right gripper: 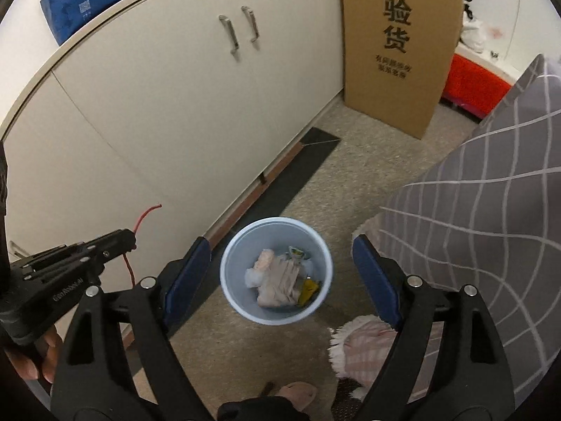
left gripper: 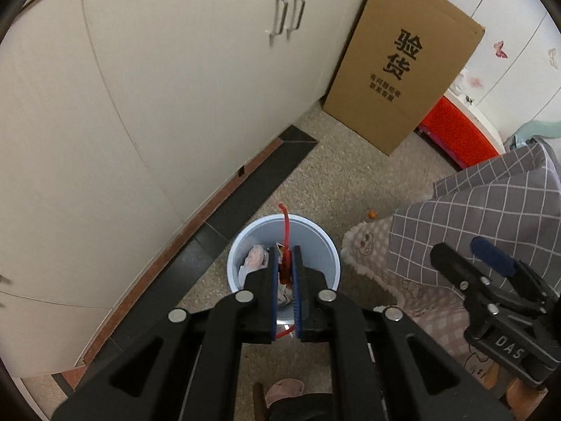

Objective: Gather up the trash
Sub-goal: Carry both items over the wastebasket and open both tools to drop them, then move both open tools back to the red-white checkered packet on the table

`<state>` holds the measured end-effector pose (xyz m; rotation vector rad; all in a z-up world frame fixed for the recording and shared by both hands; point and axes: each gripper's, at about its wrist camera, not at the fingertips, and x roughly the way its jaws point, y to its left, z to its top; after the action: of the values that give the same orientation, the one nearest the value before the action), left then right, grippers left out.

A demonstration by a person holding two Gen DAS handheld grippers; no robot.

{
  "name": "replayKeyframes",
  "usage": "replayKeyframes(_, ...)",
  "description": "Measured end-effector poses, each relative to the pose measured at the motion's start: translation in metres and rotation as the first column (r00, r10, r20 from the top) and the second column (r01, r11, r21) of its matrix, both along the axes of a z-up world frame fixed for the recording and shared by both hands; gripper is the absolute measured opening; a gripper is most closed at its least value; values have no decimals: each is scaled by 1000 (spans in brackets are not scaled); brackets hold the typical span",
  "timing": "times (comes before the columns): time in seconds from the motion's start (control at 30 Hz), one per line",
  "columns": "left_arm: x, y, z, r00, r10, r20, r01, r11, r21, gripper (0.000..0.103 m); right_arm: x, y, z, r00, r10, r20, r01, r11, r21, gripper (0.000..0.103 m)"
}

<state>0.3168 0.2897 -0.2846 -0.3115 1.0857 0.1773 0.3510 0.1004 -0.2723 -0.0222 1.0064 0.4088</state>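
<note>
The cabinet [right gripper: 196, 105], cream with two metal handles [right gripper: 240, 31], fills the left and top of both views. A dark strip [left gripper: 252, 189] runs along its base on the speckled floor [right gripper: 354, 161]. A tall carton [right gripper: 396, 45] printed with black characters leans at the cabinet's far end, with a red box [right gripper: 473, 84] just beyond it. A grey checked cover [right gripper: 491, 217] drapes over furniture on the right, and a fringed pink cloth [right gripper: 364, 347] lies beneath its edge.

The bin [right gripper: 224, 273], pale blue and round, stands on the floor between the dark strip and the cover. It holds crumpled tissue [right gripper: 277, 280], a yellow wrapper [right gripper: 308, 289] and other scraps.

The left gripper [left gripper: 284, 280] is clenched on a red wire [left gripper: 286, 224]. In the left wrist view the wire runs between the blue pads [left gripper: 297, 280], one end standing up beyond the tips and the other end showing below. In that view the tips sit over the bin's mouth; in the right wrist view the left gripper sits left of the bin, over the cabinet front, so whether the wire is directly above the bin cannot be told.

The right gripper [right gripper: 280, 273] is released, jaws wide apart, nothing between them, with the bin framed in the gap below.

A hand [right gripper: 38, 354] grips the left tool's handle. A pink slipper [right gripper: 298, 391] shows at the bottom edge. A small orange item [left gripper: 371, 214] lies on the floor by the cover.
</note>
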Motion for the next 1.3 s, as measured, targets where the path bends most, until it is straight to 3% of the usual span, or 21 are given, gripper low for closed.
replayKeyframes(0.23,12,-16,-4,999,-38,-4,38,999,-8,7,-9,-12,16,995,-19,98,22,999,-30,84)
replayKeyframes(0.53,26,-28,7,998,-64,11,64,998,-15,10,-16,-29,45,976,-77,204,73,997,30,85)
replayKeyframes(0.63,28,-30,10,998,-62,10,62,998,-16,33,-18,-33,51,972,-92,217,84,995,43,86)
replayKeyframes(0.67,28,-30,11,998,-60,11,60,998,-17,51,-18,-35,52,972,-95,213,87,995,47,86)
replayKeyframes(0.7,27,-31,12,998,-55,14,55,998,-15,60,-17,-36,52,973,-97,210,88,995,52,86)
replayKeyframes(1.07,16,-33,25,999,-32,21,32,999,10,64,-24,-42,65,976,-82,203,66,994,88,86)
replayKeyframes(1.3,-1,-42,68,994,-8,105,4,999,37,68,-36,-58,93,965,-95,244,63,989,136,86)
